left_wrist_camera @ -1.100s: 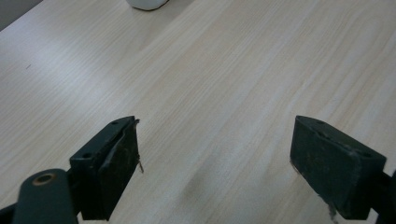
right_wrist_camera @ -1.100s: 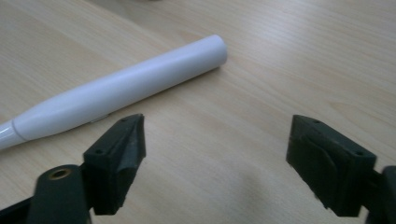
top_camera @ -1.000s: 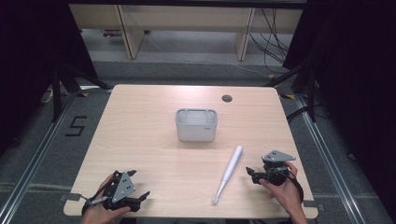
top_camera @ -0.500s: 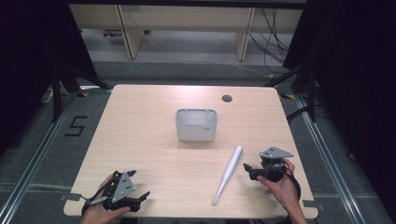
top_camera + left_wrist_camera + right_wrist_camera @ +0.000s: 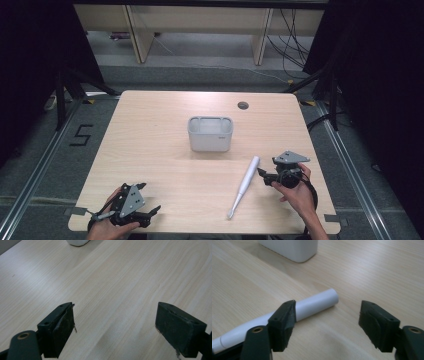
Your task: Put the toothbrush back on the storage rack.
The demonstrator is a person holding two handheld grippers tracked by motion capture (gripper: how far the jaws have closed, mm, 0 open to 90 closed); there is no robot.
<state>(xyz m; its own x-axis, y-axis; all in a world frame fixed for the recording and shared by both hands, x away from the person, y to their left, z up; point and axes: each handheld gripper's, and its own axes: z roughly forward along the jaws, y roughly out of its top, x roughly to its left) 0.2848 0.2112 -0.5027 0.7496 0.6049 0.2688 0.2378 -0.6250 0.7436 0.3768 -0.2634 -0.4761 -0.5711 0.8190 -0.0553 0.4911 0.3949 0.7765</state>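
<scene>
at the near edge of the wooden table the left gripper lies low in the person's left hand, which is cut off by the bottom of the high view. in the left gripper view its jaws stand wide apart over bare wood with nothing between them, released.

a little farther in, to the right, the right gripper is held in the right hand, pointing at the thick end of a white electric toothbrush that lies flat and slantwise on the table. its jaws have just been closing but remain parted and clasp nothing. in the right gripper view the toothbrush handle passes behind the left-hand jaw, so whether that pad touches it is hard to tell; the brush end is cut off.

beyond, near the table's middle, stands a white holder cup, its inside too dim to read. farthest, a small round cable hole.
</scene>
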